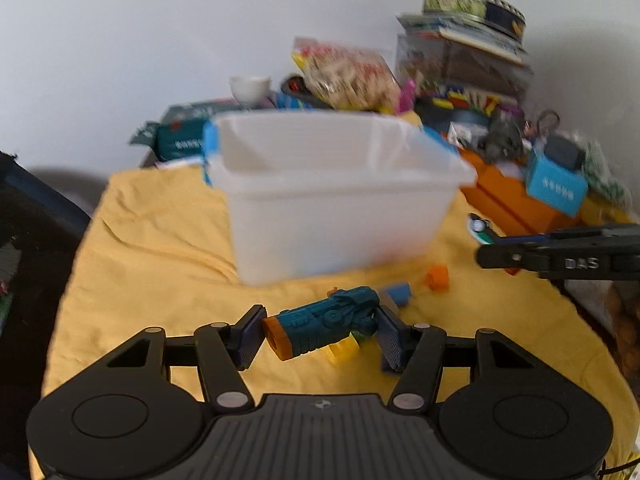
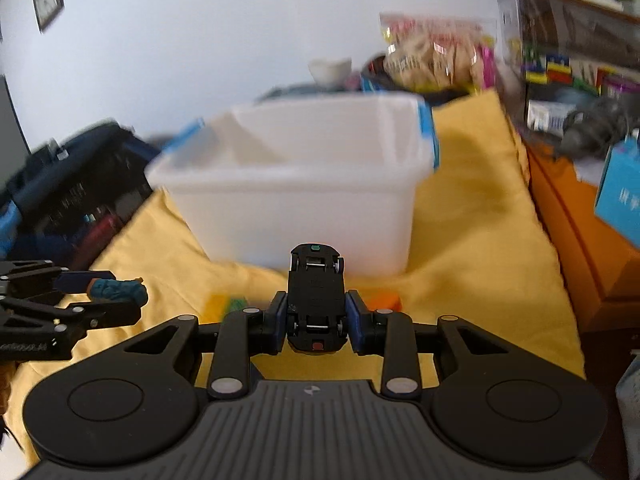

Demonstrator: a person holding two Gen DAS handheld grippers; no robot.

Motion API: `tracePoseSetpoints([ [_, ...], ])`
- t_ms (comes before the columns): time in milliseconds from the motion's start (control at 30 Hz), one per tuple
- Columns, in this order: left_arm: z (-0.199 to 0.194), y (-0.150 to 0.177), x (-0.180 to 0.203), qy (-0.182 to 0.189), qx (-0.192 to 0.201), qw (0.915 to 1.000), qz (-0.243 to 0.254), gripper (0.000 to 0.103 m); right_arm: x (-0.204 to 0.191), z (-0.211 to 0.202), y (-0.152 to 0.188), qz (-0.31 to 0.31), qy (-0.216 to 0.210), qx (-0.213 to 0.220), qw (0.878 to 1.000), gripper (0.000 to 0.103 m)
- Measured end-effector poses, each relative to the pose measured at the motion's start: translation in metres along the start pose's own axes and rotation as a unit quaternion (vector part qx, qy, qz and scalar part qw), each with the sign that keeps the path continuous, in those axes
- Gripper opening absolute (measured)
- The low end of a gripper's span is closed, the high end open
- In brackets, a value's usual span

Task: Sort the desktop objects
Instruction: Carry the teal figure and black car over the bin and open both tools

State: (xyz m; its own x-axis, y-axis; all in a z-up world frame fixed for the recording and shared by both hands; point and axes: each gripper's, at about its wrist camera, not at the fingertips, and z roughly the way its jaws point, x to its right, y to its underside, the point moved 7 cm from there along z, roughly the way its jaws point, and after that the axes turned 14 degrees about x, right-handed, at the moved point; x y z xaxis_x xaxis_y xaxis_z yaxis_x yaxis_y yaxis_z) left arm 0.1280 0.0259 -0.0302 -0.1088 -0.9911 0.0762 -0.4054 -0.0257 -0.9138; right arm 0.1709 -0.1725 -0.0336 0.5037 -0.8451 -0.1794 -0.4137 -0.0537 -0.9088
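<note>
Where left claw (image 1: 320,334) hides it, car's underside (image 2: 316,300)

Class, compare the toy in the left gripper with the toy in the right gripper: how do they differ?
The blaster is teal with an orange muzzle; the car is black. The blaster lies crosswise between its pads; the car points lengthwise, underside up. Both are held above the yellow cloth.

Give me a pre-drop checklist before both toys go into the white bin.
1. Left gripper grips the teal toy blaster between its fingers: ok.
2. Right gripper grips the black toy car, underside up: ok.
3. White bin open, no lid: ok.
4. Bin upright on the yellow cloth: ok.
5. Room inside the bin: cannot tell, its floor is hidden.
6. Loose pieces left on the cloth, such as the orange block: not ok.
</note>
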Motion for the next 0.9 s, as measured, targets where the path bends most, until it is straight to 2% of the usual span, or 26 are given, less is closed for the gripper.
tracePoseSetpoints([
  [233, 0.017, -0.068, -0.015, -0.015, 0.044, 0.9989, 0.011, 0.062, -0.002, 0.018, -0.062, -0.007, -0.005, 0.048, 0.999, 0.033],
  [400, 0.044, -0.110, -0.021, -0.025, 0.060, 0.9978, 0.013, 0.062, 0.006, 0.044, -0.095, -0.014, -0.001, 0.051, 0.999, 0.033],
  [567, 0.071, -0.127, -0.026, -0.034, 0.054, 0.9979, 0.005, 0.062, 0.011, 0.071, -0.104, -0.028, 0.007, 0.036, 0.999, 0.033],
  [767, 0.107, -0.123, -0.031, -0.052, 0.022, 0.9984, 0.001, 0.063, 0.010, 0.101, -0.092, -0.042, 0.013, -0.004, 0.999, 0.035],
  [833, 0.118, -0.117, -0.033, -0.067, 0.007, 0.9977, 0.011, 0.069, 0.011, 0.109, -0.086, -0.047, 0.026, -0.022, 0.998, 0.052],
  [867, 0.123, -0.113, -0.033, -0.077, 0.001, 0.9968, 0.019, 0.072, 0.011, 0.112, -0.084, -0.048, 0.032, -0.023, 0.998, 0.070],
  [900, 0.125, -0.110, -0.034, -0.080, -0.003, 0.9965, 0.024, 0.072, 0.010, 0.112, -0.083, -0.047, 0.031, -0.019, 0.998, 0.074],
])
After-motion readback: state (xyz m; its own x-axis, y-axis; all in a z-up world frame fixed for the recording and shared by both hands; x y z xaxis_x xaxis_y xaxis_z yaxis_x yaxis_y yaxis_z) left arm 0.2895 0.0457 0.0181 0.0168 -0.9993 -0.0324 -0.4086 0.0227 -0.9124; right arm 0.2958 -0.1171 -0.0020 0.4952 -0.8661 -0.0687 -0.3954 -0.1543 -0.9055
